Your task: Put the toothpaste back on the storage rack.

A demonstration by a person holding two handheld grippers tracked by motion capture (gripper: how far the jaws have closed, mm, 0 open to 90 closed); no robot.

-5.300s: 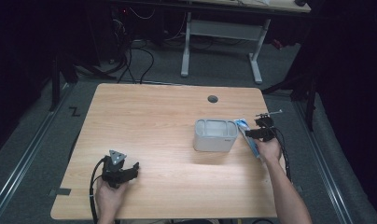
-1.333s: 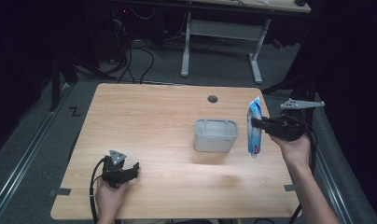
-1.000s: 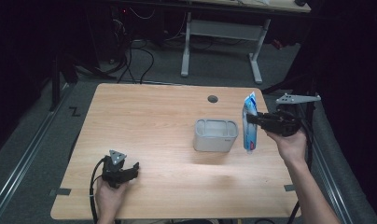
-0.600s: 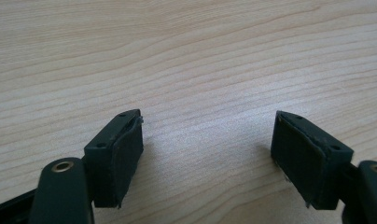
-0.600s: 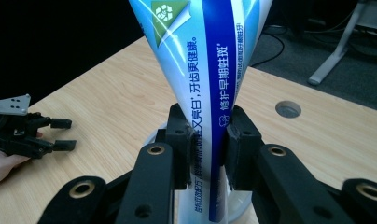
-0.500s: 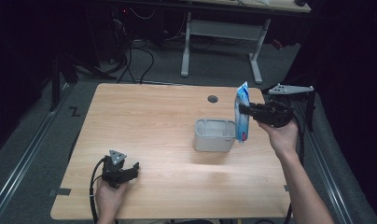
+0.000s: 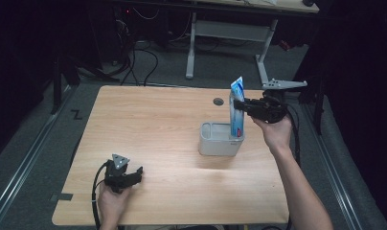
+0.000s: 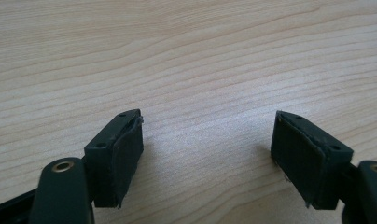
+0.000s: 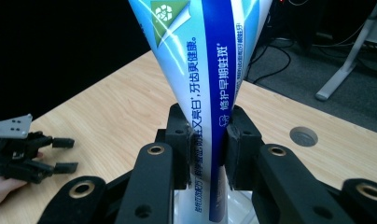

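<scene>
A: Change since the earlier high-view frames: the right gripper point(image 7: 240, 104) has carried the toothpaste tube point(image 7: 237, 111) from beside the table's right edge leftward, to above the white container point(image 7: 221, 140). The left gripper point(image 7: 132, 175) has kept its place near the front left of the table point(image 7: 148, 124).

B: Grip state?

A: Right jaws clamped on the tube about mid-body; in the right gripper view the pads pinch the tube point(image 9: 210, 93) from both sides. The tube hangs roughly upright, its lower end at or just inside the container's right part; I cannot tell whether it touches the bottom. Left jaws stand apart over bare wood with nothing between them.

B: Risks from here?

A: Judgement only: the tube is soft, so a squeeze at mid-body could flex it and let the lower end swing against the rim instead of dropping in. The container looks light and nothing holds it, so a sideways nudge could slide or tip it. If let go while leaning, the tall tube may tip out over the wall.

B: Anything in the way?

A: No. The cable hole point(image 7: 218, 101) lies behind the container, well apart. Left gripper far off, no help for steadying.
</scene>
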